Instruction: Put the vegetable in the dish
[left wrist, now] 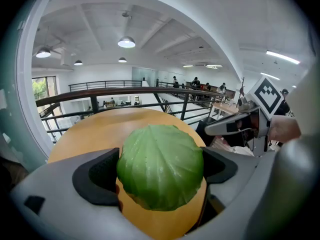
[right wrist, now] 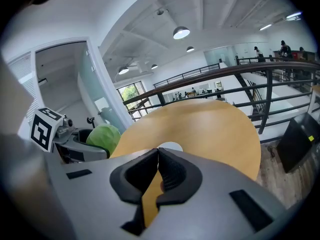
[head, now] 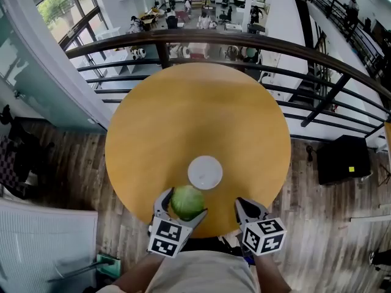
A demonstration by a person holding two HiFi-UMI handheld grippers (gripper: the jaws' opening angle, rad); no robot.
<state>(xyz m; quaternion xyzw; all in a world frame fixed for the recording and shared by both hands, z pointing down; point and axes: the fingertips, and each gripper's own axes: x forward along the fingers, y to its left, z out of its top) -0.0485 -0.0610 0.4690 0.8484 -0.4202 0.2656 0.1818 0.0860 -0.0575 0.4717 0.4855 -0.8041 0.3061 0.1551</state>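
Holding cabbage [head: 187,201] clamped in left gripper [left wrist: 160,170] jaws just short of the dish [head: 204,172] for placing, right gripper [right wrist: 158,170] jaws together.

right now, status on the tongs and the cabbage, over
Left tongs shut on cabbage, just short of the dish. Right tongs shut, empty. Dish bare, nothing in the way.
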